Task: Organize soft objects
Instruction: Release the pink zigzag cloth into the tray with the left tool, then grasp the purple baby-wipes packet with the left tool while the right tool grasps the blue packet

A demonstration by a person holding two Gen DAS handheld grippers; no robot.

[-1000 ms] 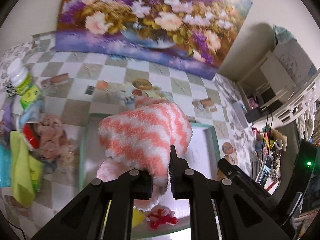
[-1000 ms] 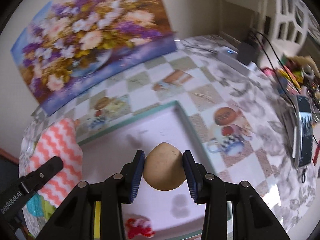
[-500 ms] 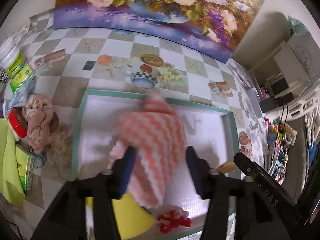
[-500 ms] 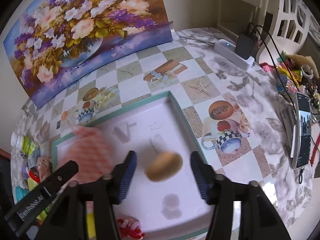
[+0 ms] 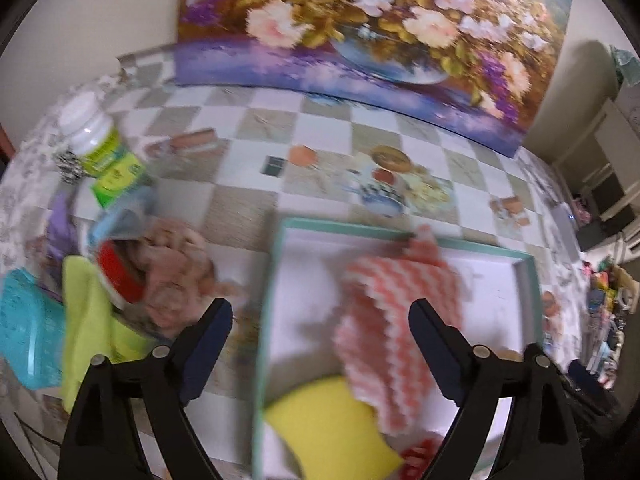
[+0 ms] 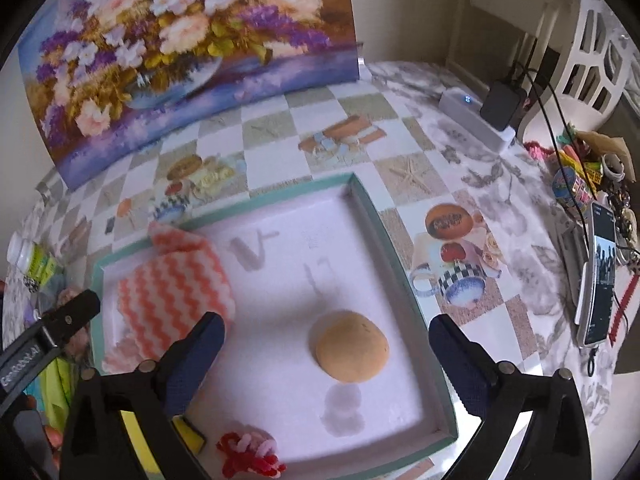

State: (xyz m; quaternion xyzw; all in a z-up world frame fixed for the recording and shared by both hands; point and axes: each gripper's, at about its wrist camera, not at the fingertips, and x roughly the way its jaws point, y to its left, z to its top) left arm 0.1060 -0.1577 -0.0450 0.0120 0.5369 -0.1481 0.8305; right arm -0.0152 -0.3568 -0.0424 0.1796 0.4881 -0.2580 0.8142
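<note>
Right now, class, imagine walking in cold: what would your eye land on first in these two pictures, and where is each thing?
First, the big flower painting propped against the wall behind the checked table. Next, the teal-rimmed tray in the middle, holding a coral zigzag cloth at its left and a tan round bun-like cushion at its right. Both black tongs, left and right, are opening with nothing gripped.

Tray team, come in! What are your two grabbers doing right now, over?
Left gripper and right gripper jaws opening, nothing held. Striped cloth and tan bun lying in the tray. Nothing in the way.
</note>
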